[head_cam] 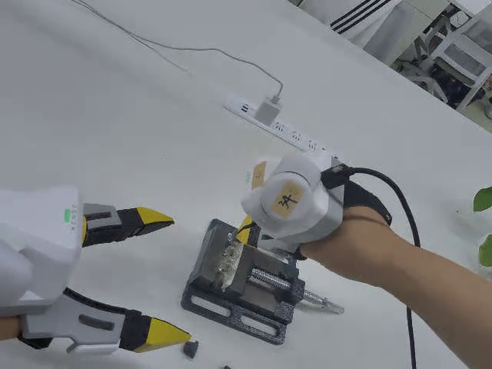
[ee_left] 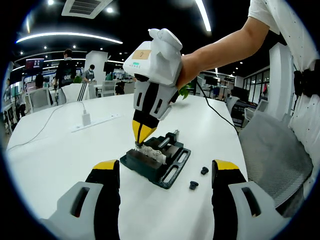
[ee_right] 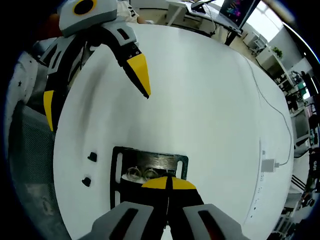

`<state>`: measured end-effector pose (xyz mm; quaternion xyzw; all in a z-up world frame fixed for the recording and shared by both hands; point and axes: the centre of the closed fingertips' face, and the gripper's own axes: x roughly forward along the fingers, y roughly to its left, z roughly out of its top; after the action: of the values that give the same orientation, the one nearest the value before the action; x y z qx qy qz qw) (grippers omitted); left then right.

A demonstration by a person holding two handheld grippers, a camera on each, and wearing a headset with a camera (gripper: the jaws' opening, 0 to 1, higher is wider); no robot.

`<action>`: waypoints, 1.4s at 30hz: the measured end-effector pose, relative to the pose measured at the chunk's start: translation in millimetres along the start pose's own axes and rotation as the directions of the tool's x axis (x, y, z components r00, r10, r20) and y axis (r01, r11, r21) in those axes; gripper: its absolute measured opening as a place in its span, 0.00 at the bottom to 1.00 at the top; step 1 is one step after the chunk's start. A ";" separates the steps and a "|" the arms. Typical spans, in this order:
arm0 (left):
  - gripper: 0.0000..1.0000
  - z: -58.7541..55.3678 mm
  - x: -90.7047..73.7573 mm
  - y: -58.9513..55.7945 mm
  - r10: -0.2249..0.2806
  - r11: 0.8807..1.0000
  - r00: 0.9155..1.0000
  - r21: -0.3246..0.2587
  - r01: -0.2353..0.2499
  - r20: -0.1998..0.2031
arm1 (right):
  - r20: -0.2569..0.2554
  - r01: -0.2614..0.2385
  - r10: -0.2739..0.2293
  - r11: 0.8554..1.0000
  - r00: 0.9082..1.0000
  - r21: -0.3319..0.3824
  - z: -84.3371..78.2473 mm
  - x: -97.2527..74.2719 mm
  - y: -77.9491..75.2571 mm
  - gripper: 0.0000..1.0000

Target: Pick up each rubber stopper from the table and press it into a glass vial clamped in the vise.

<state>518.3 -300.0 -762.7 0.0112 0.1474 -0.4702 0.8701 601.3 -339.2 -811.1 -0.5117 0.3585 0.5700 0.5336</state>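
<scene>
We are looking across a white table [head_cam: 115, 146] where a white power strip [head_cam: 290, 136] is lying toward twelve o'clock in the head view, a charger [head_cam: 268, 111] sitting plugged into it and its grey cable [head_cam: 177, 49] trailing toward eleven. Green plant leaves [head_cam: 484, 201] are peeking in at three o'clock. In the left gripper view, a grey mesh chair [ee_left: 272, 150] is standing at four o'clock.

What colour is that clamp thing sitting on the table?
The vise is dark grey, nearly black; the left gripper view shows it best.
</scene>
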 end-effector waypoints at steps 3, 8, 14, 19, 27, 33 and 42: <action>0.74 1.3 -1.0 -2.9 -0.003 1.000 1.000 0.006 0.003 -0.005 | 0.023 0.005 -0.005 1.000 1.000 0.024 -1.0 -0.8 -0.1 0.00; 0.74 4.9 -6.2 -6.4 -0.003 1.000 1.000 0.019 0.003 -0.020 | 0.064 -0.005 -0.001 0.996 0.998 0.094 -0.8 -3.0 -2.2 0.00; 0.74 9.1 -14.5 -5.1 0.017 1.000 1.000 0.025 -0.016 -0.026 | 0.110 0.021 -0.033 0.993 0.993 0.114 -1.1 -4.2 -2.7 0.00; 0.73 11.4 -17.3 -7.1 0.025 0.999 0.999 0.032 -0.023 -0.034 | 0.140 0.017 -0.035 0.992 0.990 0.129 -1.9 -4.6 -3.4 0.00; 0.73 15.9 -19.2 -10.7 0.031 0.999 0.999 0.039 -0.030 -0.036 | 0.209 0.009 -0.059 0.973 0.976 0.230 -3.4 -6.9 -4.8 0.00; 0.73 16.9 -18.6 -13.5 0.027 0.999 0.999 0.048 -0.024 -0.045 | 0.250 0.011 -0.081 0.963 0.965 0.269 -1.1 -17.6 -7.3 0.03; 0.73 17.3 -18.9 -17.9 0.014 0.998 0.998 0.068 -0.009 -0.068 | 0.322 0.002 -0.113 0.946 0.940 0.325 3.6 -37.7 -8.5 0.12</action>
<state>498.1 -297.3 -739.0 0.0573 0.1610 -0.4693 0.8664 605.3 -343.4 -772.8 -0.3242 0.3343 0.5672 0.6793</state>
